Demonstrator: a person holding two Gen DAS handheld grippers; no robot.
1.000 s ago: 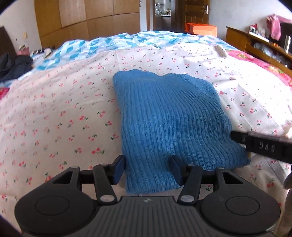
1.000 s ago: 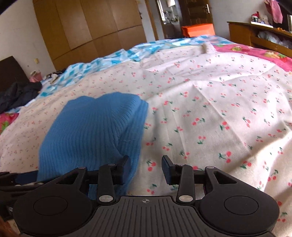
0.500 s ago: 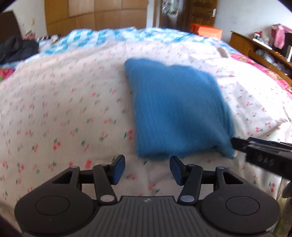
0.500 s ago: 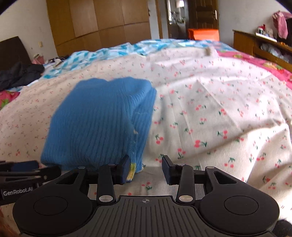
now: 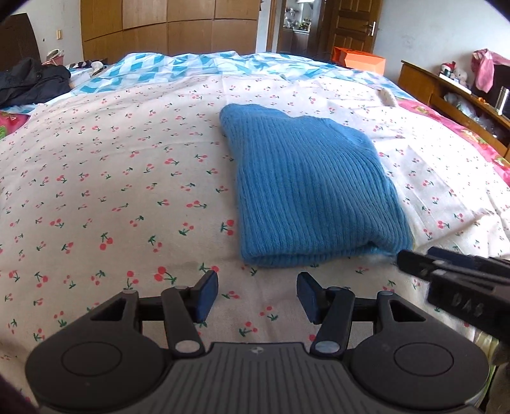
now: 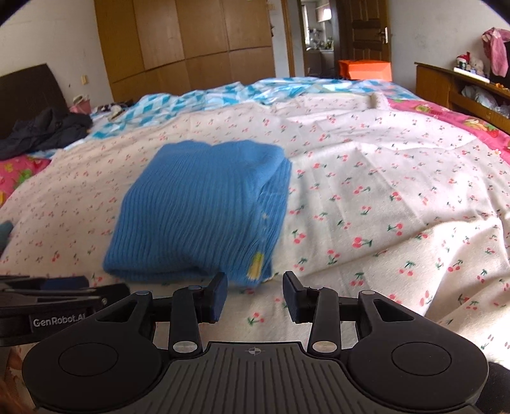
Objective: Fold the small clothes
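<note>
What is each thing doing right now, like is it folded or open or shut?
Blue knit garment: folded, lying flat on the bed, held by nothing.
Left gripper: jaws open, empty.
Right gripper: jaws open, empty.
Cherry-print sheet: spread over the bed.
Door: open.

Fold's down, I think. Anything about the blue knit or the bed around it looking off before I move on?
Mostly tidy. The blue knit lies folded flat on the cherry-print sheet. One oddity: a small yellow tag pokes out at its near right corner, where the layer edges show. Both the left hand-held gripper and right hand-held gripper are open and empty.
</note>
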